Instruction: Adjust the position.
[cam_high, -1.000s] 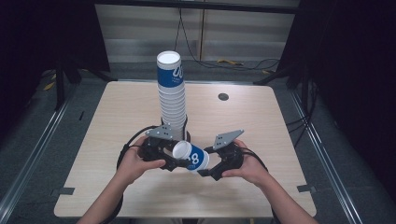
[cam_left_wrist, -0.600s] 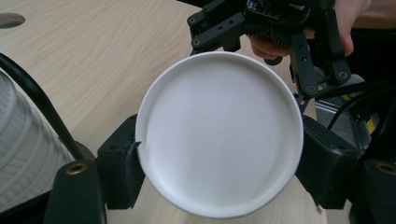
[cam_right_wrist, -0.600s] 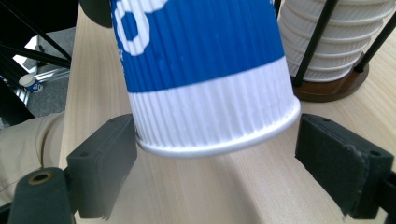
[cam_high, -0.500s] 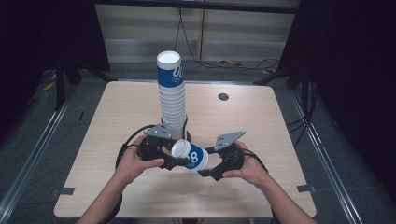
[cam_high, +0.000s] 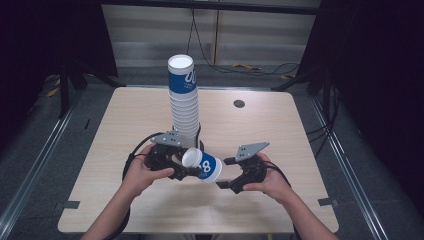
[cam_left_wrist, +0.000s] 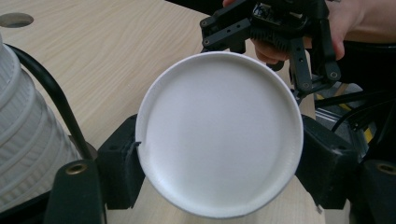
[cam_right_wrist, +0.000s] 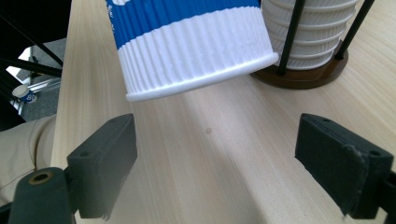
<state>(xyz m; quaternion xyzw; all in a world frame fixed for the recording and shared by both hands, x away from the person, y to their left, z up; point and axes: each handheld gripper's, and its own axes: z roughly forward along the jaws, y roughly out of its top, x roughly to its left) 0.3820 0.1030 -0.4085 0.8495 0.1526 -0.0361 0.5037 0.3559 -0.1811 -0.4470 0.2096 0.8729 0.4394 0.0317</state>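
Left gripper (cam_high: 186, 169) is clamping the paper cup (cam_high: 202, 165); right gripper (cam_high: 226, 181) is hanging wide open, so squeezing harder risks crushing it.

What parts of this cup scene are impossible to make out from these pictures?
- Held cup: in the left gripper view its wide rim covers its own blue side and print.
- Cup stack: its base, high view, sits behind the left gripper.
- Right gripper: its body is cut off by the bottom edge of its own view.
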